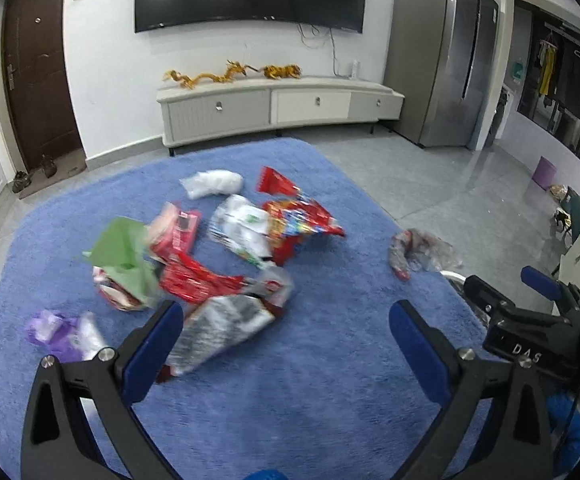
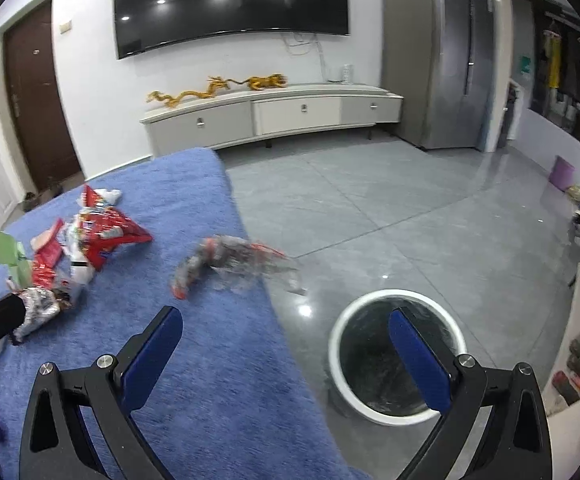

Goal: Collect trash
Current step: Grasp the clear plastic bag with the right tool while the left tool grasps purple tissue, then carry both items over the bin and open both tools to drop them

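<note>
In the left wrist view, my left gripper point(image 1: 286, 320) hangs over a blue rug point(image 1: 290, 400) with its two blue pads point(image 1: 156, 344) spread wide and nothing between them. A heap of trash point(image 1: 218, 248) lies on the rug just past it: red snack bags, a green paper, a white bag and a silver bag point(image 1: 218, 328) that sits nearest the left pad. A purple wrapper point(image 1: 56, 332) lies off to the left, and a clear crinkly wrapper point(image 1: 418, 252) lies by itself near the rug's right edge. I can see part of my other gripper on the right side. In the right wrist view, my right gripper point(image 2: 286, 328) is also spread wide and holds nothing. It hangs over the rug's edge and the grey floor point(image 2: 410, 208). A round white bin point(image 2: 396, 356) stands on the floor just beside the rug, under my right pad. The bin looks dark inside, and I cannot tell if any trash is in it. The clear wrapper lies at the rug's edge, near the bin but not in it. The heap is farther left on the rug.
</note>
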Action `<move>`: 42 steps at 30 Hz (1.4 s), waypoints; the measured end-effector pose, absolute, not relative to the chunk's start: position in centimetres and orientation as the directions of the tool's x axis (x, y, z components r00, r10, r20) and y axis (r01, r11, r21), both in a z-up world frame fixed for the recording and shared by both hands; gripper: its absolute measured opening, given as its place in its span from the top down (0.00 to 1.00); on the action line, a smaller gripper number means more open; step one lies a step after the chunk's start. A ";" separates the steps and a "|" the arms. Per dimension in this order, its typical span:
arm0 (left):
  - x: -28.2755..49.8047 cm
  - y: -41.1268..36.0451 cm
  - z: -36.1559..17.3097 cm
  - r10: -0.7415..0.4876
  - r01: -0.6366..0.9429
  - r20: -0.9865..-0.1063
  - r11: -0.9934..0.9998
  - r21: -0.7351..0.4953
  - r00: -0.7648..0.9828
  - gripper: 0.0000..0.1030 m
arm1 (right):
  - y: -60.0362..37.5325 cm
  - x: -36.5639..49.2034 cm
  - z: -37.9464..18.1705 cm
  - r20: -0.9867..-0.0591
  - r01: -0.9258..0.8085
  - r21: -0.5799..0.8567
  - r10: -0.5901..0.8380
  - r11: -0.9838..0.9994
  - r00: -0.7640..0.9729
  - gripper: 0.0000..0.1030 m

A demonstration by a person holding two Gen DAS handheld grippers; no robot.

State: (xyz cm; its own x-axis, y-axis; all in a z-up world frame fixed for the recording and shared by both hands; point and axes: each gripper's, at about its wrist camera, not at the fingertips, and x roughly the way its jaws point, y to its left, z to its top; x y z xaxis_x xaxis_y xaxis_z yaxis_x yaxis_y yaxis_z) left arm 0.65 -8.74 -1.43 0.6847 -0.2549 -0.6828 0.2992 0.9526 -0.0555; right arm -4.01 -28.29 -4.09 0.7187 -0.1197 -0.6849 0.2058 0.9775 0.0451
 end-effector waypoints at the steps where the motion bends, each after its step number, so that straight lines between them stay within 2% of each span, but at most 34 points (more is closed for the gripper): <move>1: 0.6 -7.9 -1.2 -0.254 0.293 -0.676 0.954 -0.059 0.692 0.00 | -28.1 -3.7 -4.1 -0.686 0.190 0.055 -0.101 0.980 0.721 0.00; 2: 0.5 -7.0 -1.0 -0.250 0.284 -0.669 0.957 -0.061 0.700 0.00 | -27.8 -3.1 -4.2 -0.689 0.165 0.074 -0.069 0.983 0.721 0.02; 4: 0.0 -5.3 -0.7 -0.237 0.270 -0.659 0.961 -0.053 0.714 0.00 | -27.4 -2.0 -4.4 -0.697 0.132 0.106 -0.021 0.985 0.717 0.15; 6: -0.5 -3.2 -0.7 -0.230 0.257 -0.658 0.965 -0.056 0.718 0.00 | -26.7 -0.7 -4.8 -0.706 0.100 0.128 0.020 0.987 0.708 0.33; 9: -1.6 0.0 -1.4 -0.231 0.243 -0.677 0.967 -0.079 0.699 0.00 | -25.7 1.2 -5.4 -0.720 0.066 0.118 0.040 0.991 0.693 0.44; 13: -3.5 3.4 -3.0 -0.216 0.234 -0.723 0.969 -0.078 0.656 0.01 | -24.9 3.3 -6.3 -0.735 0.058 0.097 0.032 0.994 0.677 0.52; 16: -5.0 4.8 -4.5 -0.220 0.245 -0.762 0.966 -0.083 0.609 0.07 | -24.8 4.2 -7.0 -0.746 0.059 0.090 0.028 0.994 0.665 0.61; 18: -5.8 5.0 -5.4 -0.230 0.255 -0.779 0.962 -0.093 0.583 0.09 | -24.7 4.5 -7.3 -0.752 0.053 0.084 0.028 0.995 0.658 0.71; 21: -6.5 4.6 -6.7 -0.242 0.269 -0.802 0.957 -0.106 0.546 0.23 | -24.5 4.7 -7.4 -0.754 0.034 0.081 0.039 0.996 0.656 0.84; 23: -6.8 4.4 -7.2 -0.265 0.285 -0.810 0.950 -0.127 0.523 0.36 | -24.2 4.3 -7.1 -0.748 0.014 0.076 0.047 0.997 0.662 0.87; 25: -7.2 4.4 -7.3 -0.290 0.297 -0.808 0.943 -0.149 0.514 0.41 | -23.7 3.7 -6.7 -0.740 -0.013 0.076 0.065 0.997 0.670 0.88; 31: -8.5 4.9 -6.9 -0.306 0.293 -0.795 0.941 -0.169 0.524 0.47 | -21.9 1.9 -6.0 -0.720 -0.095 0.104 0.141 0.990 0.679 0.89; 35: -9.2 5.2 -6.9 -0.301 0.290 -0.792 0.943 -0.165 0.530 0.48 | -20.7 0.8 -5.5 -0.709 -0.143 0.133 0.195 0.981 0.678 0.89; 38: -9.9 5.5 -7.1 -0.296 0.295 -0.797 0.943 -0.155 0.526 0.42 | -20.3 0.0 -5.1 -0.700 -0.156 0.139 0.208 0.978 0.683 0.89; 42: -10.7 4.9 -7.6 -0.283 0.313 -0.798 0.941 -0.126 0.531 0.42 | -20.5 -1.0 -4.4 -0.685 -0.154 0.142 0.209 0.978 0.698 0.89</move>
State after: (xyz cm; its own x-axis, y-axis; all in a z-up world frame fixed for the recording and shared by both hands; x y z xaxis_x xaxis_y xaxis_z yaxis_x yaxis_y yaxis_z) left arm -10.73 4.93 -7.61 0.5314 -0.2834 -0.7983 0.3133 0.9413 -0.1256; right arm -1.05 -20.53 -4.35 0.6979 0.2092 -0.6850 -0.1539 0.9779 0.1418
